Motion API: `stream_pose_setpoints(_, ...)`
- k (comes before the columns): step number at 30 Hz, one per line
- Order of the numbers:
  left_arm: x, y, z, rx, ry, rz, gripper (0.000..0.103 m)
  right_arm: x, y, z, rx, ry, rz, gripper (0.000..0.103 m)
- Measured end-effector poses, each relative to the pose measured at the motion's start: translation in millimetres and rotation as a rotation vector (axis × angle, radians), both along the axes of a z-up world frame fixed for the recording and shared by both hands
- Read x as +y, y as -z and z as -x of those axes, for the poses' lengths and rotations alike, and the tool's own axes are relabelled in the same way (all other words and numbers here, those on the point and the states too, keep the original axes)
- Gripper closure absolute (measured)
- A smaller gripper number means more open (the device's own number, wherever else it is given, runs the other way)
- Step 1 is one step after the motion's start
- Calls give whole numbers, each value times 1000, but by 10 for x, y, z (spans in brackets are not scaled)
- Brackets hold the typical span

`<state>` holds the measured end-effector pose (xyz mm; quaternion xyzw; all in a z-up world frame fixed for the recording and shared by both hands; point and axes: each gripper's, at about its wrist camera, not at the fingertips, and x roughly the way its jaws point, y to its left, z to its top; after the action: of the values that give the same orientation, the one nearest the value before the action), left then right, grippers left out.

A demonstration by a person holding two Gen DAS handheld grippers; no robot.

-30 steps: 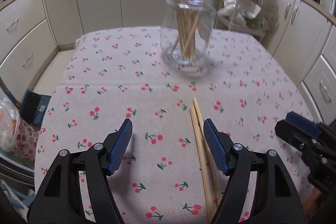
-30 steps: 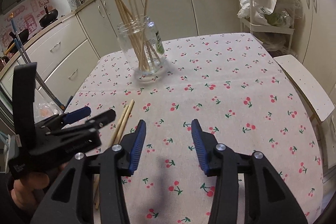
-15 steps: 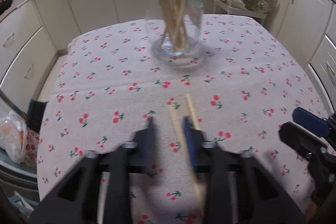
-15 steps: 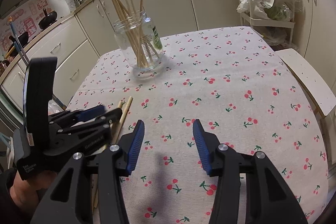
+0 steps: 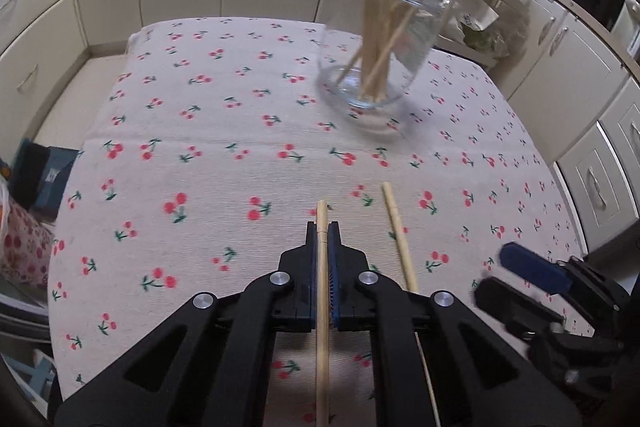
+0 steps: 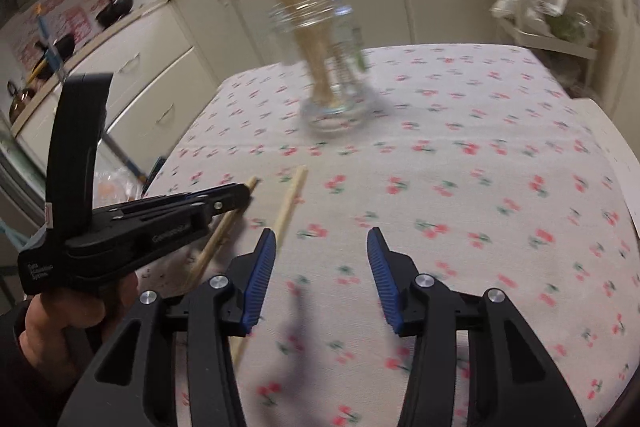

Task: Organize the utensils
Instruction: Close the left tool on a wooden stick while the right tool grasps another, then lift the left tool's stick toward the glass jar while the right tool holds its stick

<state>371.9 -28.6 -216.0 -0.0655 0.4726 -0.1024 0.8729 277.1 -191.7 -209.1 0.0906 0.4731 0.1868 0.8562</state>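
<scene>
L gripper (image 5: 322, 227) jaws just closed, clamped on one chopstick (image 5: 322, 291), tip poking out at 12. Second stick (image 5: 398, 239) lies on cloth (image 5: 200, 187) at its 2. Jar (image 5: 384, 39) at 1. R gripper (image 6: 322, 239) jaws narrowing, part open, empty; second stick passes its left pad at 10

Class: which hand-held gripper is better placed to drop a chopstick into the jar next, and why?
Left. The left hand-held gripper is shut on a chopstick; the right hand-held gripper is empty.
</scene>
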Motion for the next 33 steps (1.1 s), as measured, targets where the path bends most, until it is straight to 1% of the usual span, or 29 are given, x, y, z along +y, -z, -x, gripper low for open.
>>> stream_pose_setpoints(1,23,2,9,0,-2,5,98,77,18,-38,12,-16,7,68)
stream_pose_setpoints(5,113,-13,19,-9,-18,12,98,354,108,-202,36,-60,59,74)
stream_pose_setpoints(6,130,-16,22,-10,-21,14,98,394,130,-223,40,-67,70,79)
stream_pose_setpoints(7,154,-8,19,-8,-26,17,98,440,158,-251,44,-76,89,82)
stream_pose_setpoints(8,165,-1,19,-6,-28,17,98,475,178,-267,36,-82,110,83)
stream_pose_setpoints(10,168,10,20,-9,-30,17,98,531,175,-279,17,-100,163,89)
stream_pose_setpoints(14,122,4,37,-21,-28,-11,98,524,181,-267,0,-136,216,96)
stream_pose_setpoints(16,111,1,43,-24,-31,-19,98,488,180,-249,0,-147,228,97)
stream_pose_setpoints(21,64,-4,50,-27,-32,-54,98,291,152,-243,45,-141,216,97)
stream_pose_setpoints(23,52,-7,47,-23,-36,-63,98,289,150,-268,57,-155,225,97)
stream_pose_setpoints(30,8,-17,38,-18,-33,-97,97,326,151,-294,52,-176,227,97)
stream_pose_setpoints(33,-22,-19,38,-21,-29,-108,95,317,151,-282,46,-179,219,97)
